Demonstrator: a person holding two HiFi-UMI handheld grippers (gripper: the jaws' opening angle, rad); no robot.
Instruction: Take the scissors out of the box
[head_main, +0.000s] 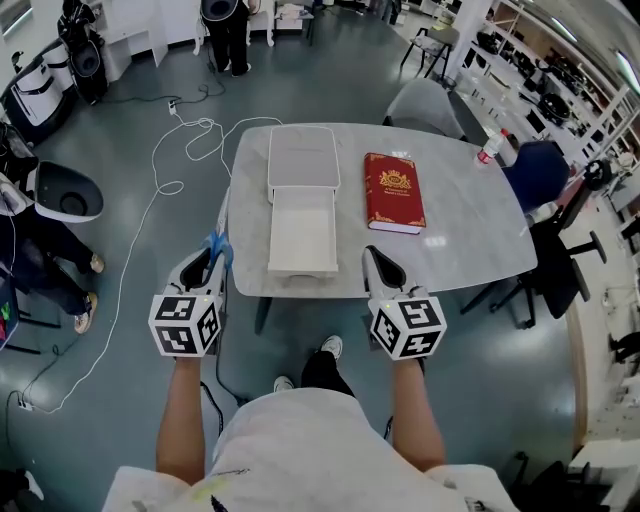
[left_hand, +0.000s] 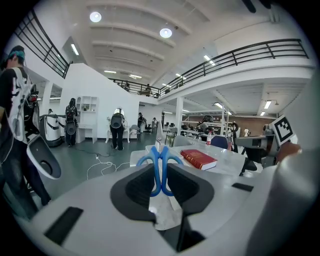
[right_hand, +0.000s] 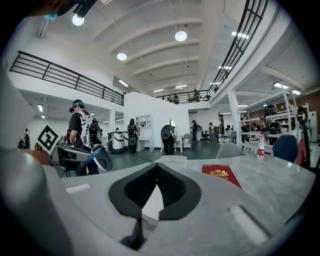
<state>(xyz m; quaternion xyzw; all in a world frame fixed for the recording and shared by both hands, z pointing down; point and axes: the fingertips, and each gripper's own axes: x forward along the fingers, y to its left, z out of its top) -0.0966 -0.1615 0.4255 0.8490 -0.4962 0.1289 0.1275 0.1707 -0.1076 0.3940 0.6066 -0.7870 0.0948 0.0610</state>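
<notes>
Blue-handled scissors (head_main: 216, 246) are clamped in my left gripper (head_main: 210, 258), which hangs just off the table's front left corner. In the left gripper view the scissors' handle loops (left_hand: 160, 167) stick up between the shut jaws. The white box (head_main: 303, 232) lies open and empty at the table's front middle, its lid (head_main: 303, 157) folded back behind it. To the right of the box, at the table's front edge, my right gripper (head_main: 372, 256) is shut with nothing in it. In the right gripper view the right gripper (right_hand: 157, 168) faces the box (right_hand: 170, 160).
A red book (head_main: 394, 191) lies right of the box on the grey table (head_main: 470, 225). A bottle (head_main: 489, 148) stands at the far right edge. Chairs stand behind and right of the table. A white cable (head_main: 165, 180) trails on the floor to the left. People stand around.
</notes>
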